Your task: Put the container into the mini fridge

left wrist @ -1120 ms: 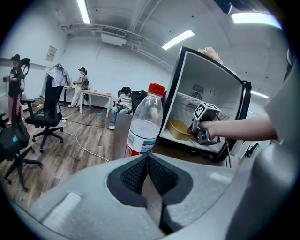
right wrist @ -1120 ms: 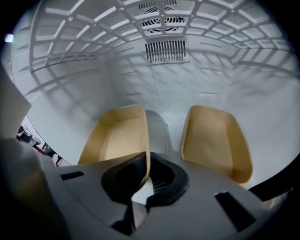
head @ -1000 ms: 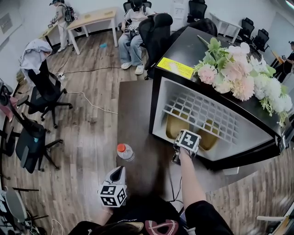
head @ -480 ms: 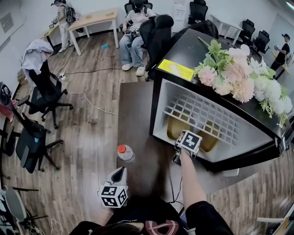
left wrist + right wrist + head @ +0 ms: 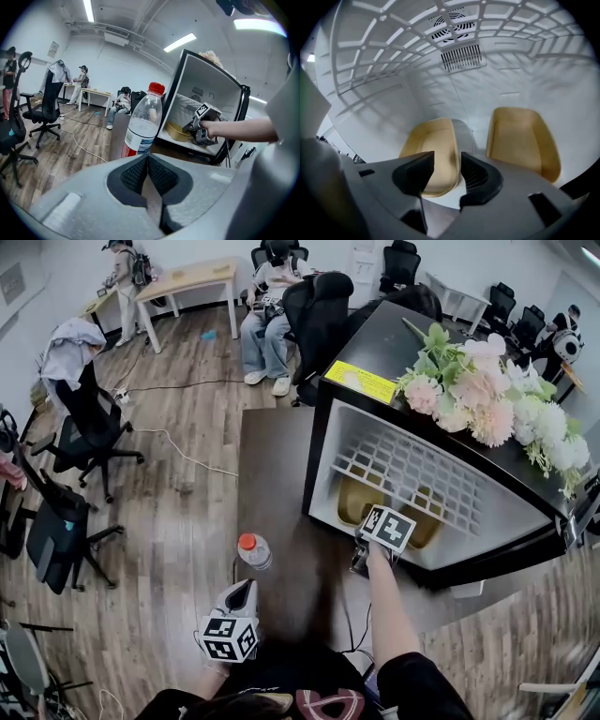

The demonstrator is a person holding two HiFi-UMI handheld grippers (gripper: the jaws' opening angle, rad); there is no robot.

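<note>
Right gripper view | right tongs (image 5: 446, 164) just spread, container (image 5: 432, 140) rim between | left tongs (image 5: 147, 161) pressed together

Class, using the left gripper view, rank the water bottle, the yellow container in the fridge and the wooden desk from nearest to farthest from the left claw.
From the left claw:
1. water bottle, just ahead, centre.
2. yellow container, to the right, inside the mini fridge.
3. wooden desk, to the left, by the far wall.

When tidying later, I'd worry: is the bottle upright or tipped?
Upright: the bottle stands on the dark table, red cap uppermost.
</note>
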